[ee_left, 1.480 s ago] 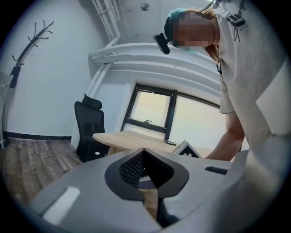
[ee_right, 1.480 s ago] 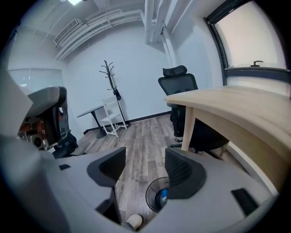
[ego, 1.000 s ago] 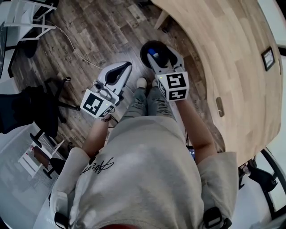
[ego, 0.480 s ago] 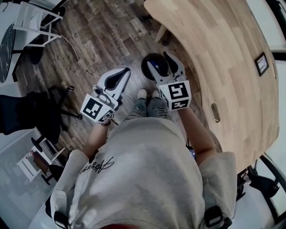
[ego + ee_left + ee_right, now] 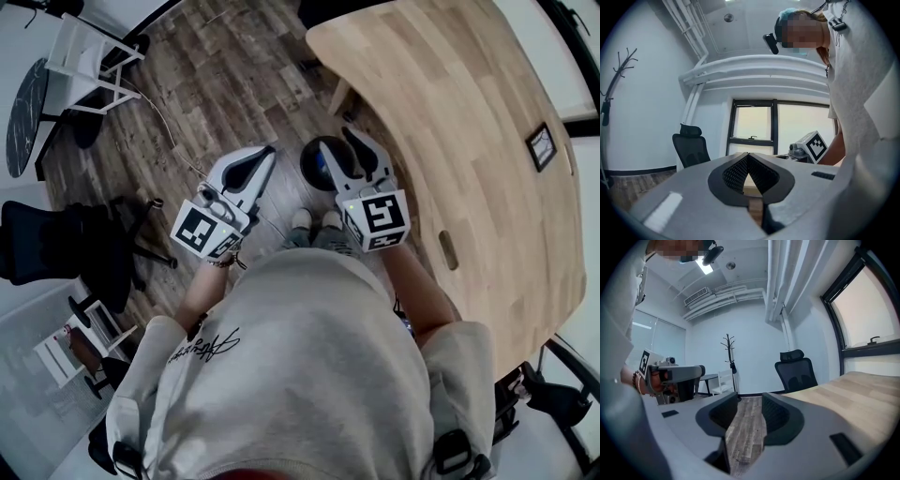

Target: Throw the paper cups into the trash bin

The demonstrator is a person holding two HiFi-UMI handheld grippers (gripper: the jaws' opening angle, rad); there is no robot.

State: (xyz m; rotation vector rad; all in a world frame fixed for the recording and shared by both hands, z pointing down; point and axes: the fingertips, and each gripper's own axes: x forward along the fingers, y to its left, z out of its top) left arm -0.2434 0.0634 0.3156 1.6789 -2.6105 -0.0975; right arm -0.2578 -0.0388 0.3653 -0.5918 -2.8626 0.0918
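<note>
A pale wooden table [image 5: 469,122] with a rounded corner fills the upper right above a dark plank floor [image 5: 216,84]. A small black-framed item [image 5: 541,147] lies near the table's right edge, and an oblong slot [image 5: 447,250] sits near its lower edge. On the floor, a thin cable [image 5: 169,131] trails toward a white frame chair [image 5: 94,66] at the top left, with a black office chair [image 5: 66,248] at the left. A coat stand [image 5: 730,352] stands against the far white wall.

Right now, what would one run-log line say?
left gripper: shut, empty | right gripper: open, jaws just been closing, nothing between | trash bin: on floor below right gripper
</note>
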